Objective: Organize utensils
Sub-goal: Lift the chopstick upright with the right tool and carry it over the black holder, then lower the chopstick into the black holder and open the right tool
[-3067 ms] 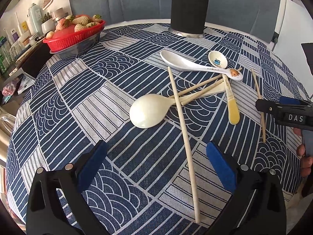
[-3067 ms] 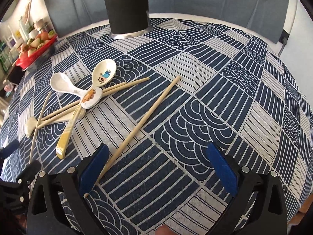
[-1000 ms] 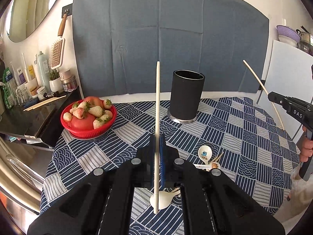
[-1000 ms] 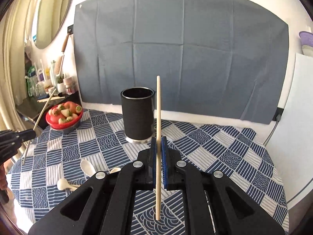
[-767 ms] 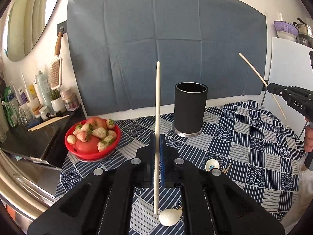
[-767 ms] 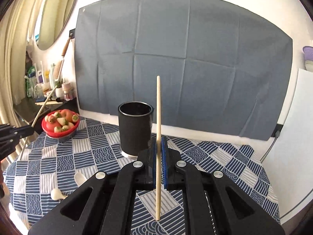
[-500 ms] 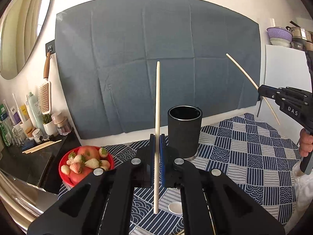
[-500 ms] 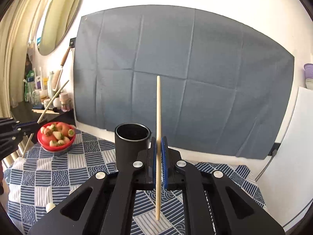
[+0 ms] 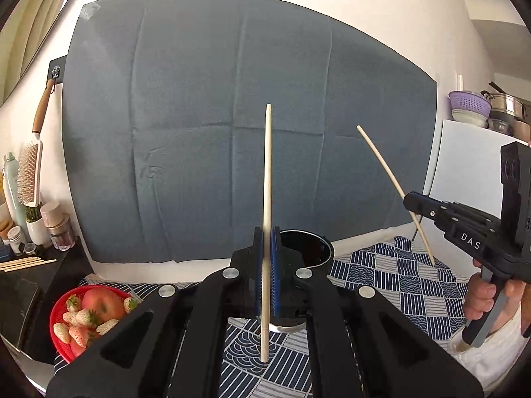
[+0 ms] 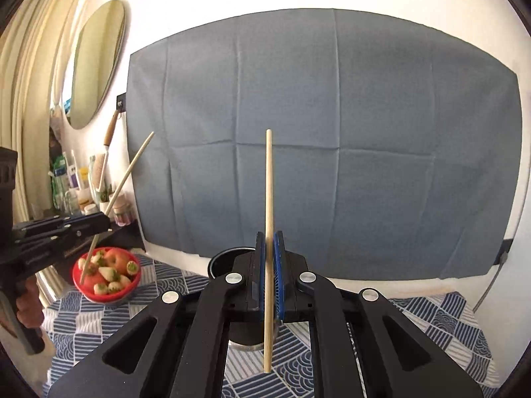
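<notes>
Red basket of strawberries [image 9: 87, 316] sits at lower left on the blue patterned table [image 9: 398, 285]. At centre the left claw [image 9: 266, 278] is clamped on an upright chopstick [image 9: 267, 179], the black cup [image 9: 310, 252] just behind it. At right the right claw [image 9: 411, 203] pinches a tilted second chopstick [image 9: 381, 162]; a hand [image 9: 481, 295] grips its handle

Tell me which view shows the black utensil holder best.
The left wrist view. There the black utensil holder shows its open rim and dark inside to the right of the left gripper, which is shut on a chopstick. In the right wrist view the holder is mostly hidden behind the right gripper; only a rim arc and base show.
</notes>
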### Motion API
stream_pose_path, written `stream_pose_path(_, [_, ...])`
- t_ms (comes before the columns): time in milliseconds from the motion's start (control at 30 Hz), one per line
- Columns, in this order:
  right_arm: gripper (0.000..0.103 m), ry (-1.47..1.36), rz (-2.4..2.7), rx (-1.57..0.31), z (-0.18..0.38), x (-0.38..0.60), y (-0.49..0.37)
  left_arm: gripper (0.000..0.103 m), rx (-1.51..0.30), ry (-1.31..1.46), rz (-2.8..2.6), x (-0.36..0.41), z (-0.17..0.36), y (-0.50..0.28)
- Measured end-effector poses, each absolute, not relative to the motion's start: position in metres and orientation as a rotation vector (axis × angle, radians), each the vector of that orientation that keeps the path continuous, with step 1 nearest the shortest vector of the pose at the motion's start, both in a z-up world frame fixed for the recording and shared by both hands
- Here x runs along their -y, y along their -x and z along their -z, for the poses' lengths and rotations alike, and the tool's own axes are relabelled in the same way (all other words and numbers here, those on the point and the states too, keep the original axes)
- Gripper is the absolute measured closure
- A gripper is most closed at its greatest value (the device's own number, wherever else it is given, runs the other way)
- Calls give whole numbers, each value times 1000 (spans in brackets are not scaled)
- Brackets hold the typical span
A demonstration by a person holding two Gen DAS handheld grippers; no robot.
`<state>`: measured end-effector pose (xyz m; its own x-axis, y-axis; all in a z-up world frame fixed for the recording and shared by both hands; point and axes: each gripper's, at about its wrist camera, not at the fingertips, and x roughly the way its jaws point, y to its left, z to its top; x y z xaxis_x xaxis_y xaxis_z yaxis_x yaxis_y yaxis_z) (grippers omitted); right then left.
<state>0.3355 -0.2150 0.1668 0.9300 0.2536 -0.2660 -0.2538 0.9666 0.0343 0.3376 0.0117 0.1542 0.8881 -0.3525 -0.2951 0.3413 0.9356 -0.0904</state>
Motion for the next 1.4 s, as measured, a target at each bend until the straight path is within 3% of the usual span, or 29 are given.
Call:
stream_pose_path(600, [98, -204, -418, -146, -168, 225, -414, 98, -298, 176, 390, 23, -144, -438])
stream_pose_path(1000, [98, -289, -514, -130, -137, 231, -453, 98, -262, 226, 434, 36, -134, -465])
stream_pose_path(1133, [102, -312, -531, -157, -123, 231, -461, 98, -280, 249, 451, 39, -125, -475])
stream_pose_path(1400, [102, -297, -543, -121, -130, 240, -450, 98, -280, 284, 480, 40, -116, -484])
